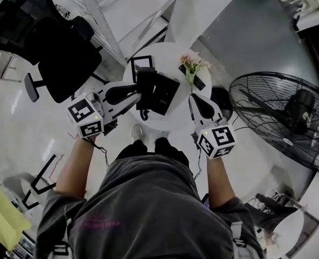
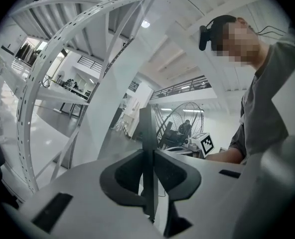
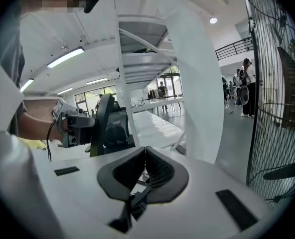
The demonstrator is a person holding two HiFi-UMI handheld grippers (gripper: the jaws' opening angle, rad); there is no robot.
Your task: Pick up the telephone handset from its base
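Observation:
The black telephone handset (image 1: 146, 85) is lifted off its black base (image 1: 166, 93), which stands on the round white table (image 1: 173, 49). My left gripper (image 1: 140, 92) is shut on the handset. In the left gripper view the handset (image 2: 147, 133) shows as a thin dark upright bar pinched between the pads. A cord (image 1: 143, 114) hangs below it. My right gripper (image 1: 193, 97) hovers at the table's right side, shut and holding nothing, its pads (image 3: 160, 171) meeting. From the right gripper view I see the handset (image 3: 101, 123) in the left gripper (image 3: 70, 126), in front of the base (image 3: 118, 128).
On the table stand pink flowers (image 1: 191, 65), a dark remote (image 1: 196, 79) and a small black frame (image 1: 141, 61). A large floor fan (image 1: 281, 117) is at the right, a black office chair (image 1: 46, 42) at the left. A white column (image 3: 200, 83) rises behind the table.

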